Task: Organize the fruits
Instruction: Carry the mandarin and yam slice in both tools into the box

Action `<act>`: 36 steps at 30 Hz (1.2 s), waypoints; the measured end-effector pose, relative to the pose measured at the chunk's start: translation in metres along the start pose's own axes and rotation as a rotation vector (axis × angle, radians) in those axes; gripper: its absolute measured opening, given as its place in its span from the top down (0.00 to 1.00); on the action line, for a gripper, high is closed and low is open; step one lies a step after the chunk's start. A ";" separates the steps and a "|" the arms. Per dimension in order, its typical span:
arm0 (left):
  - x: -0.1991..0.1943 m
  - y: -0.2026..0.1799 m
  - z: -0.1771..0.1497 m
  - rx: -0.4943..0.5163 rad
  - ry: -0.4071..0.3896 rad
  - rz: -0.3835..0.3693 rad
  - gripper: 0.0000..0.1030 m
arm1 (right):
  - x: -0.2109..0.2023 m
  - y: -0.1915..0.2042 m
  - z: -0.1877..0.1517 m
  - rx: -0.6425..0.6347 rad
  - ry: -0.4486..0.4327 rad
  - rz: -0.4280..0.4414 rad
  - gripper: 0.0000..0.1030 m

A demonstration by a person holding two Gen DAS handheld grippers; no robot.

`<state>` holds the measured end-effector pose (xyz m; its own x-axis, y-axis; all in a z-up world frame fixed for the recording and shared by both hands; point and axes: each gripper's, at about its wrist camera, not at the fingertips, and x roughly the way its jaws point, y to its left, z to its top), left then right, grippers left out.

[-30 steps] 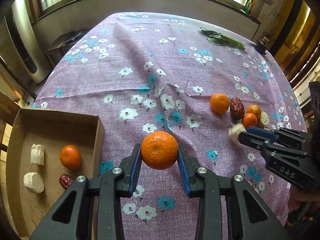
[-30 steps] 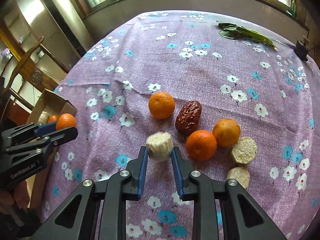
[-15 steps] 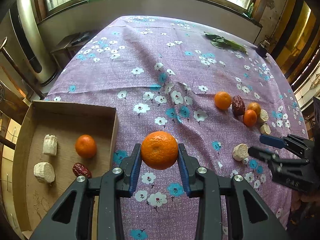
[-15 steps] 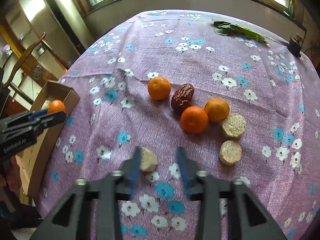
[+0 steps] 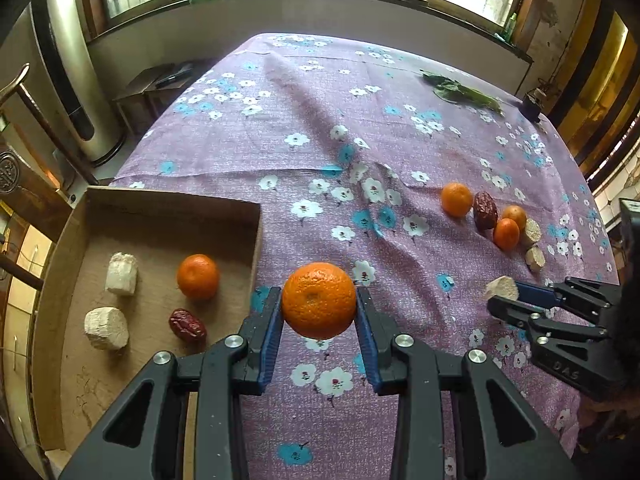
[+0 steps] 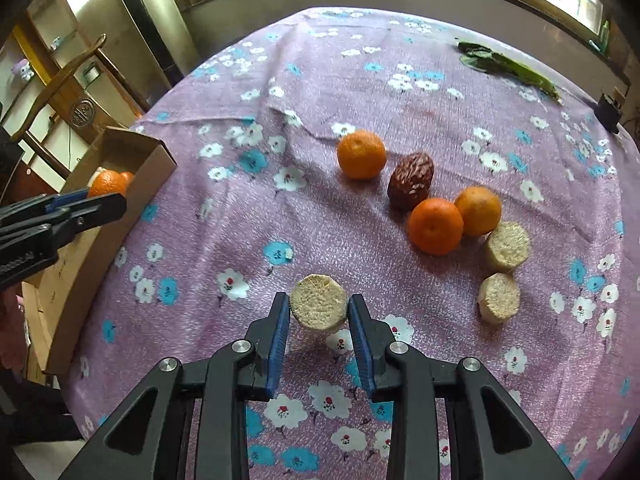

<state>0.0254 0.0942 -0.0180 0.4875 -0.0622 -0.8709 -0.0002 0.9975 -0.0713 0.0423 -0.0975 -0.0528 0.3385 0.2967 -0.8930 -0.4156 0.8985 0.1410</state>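
Observation:
My left gripper (image 5: 319,304) is shut on an orange (image 5: 319,300), held above the purple cloth just right of the cardboard box (image 5: 256,248). The box holds an orange (image 5: 198,276), a red date (image 5: 187,324) and two pale cylinder pieces (image 5: 120,274). My right gripper (image 6: 319,312) is shut on a pale cylinder piece (image 6: 319,302), lifted above the cloth; it also shows in the left wrist view (image 5: 502,288). On the cloth lie three oranges (image 6: 361,154), a red date (image 6: 411,180) and two pale cylinder pieces (image 6: 506,246).
A flowered purple cloth (image 5: 320,152) covers the table. Green leaves (image 6: 508,66) and a small dark object (image 6: 608,114) lie at the far right edge. A wooden chair (image 6: 68,76) stands left of the table. The box sits at the table's left edge.
Both grippers pulled back toward me and left. My right gripper lifted the pale piece away from the fruit group. My left gripper carried the orange closer to the box.

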 end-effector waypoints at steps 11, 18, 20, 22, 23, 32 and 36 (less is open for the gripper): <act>-0.022 0.036 -0.010 -0.042 -0.029 0.081 0.67 | -0.018 0.065 0.028 -0.080 -0.057 0.137 0.68; -0.034 0.068 -0.021 -0.094 -0.036 0.120 0.67 | -0.013 0.116 0.037 -0.174 -0.046 0.196 0.68; -0.038 0.077 -0.025 -0.108 -0.040 0.132 0.67 | -0.012 0.131 0.039 -0.200 -0.047 0.210 0.68; -0.041 0.087 -0.030 -0.125 -0.040 0.145 0.67 | -0.010 0.144 0.041 -0.218 -0.046 0.223 0.68; -0.042 0.091 -0.032 -0.131 -0.038 0.149 0.67 | -0.008 0.150 0.041 -0.227 -0.041 0.230 0.68; -0.042 0.133 -0.051 -0.211 -0.012 0.195 0.67 | 0.012 0.196 0.041 -0.306 0.008 0.278 0.68; -0.040 0.145 -0.057 -0.235 0.000 0.201 0.67 | 0.022 0.209 0.042 -0.327 0.032 0.296 0.68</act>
<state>-0.0440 0.2397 -0.0214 0.4574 0.1361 -0.8788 -0.2987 0.9543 -0.0077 -0.0017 0.1107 -0.0248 0.1403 0.5109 -0.8481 -0.7375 0.6255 0.2548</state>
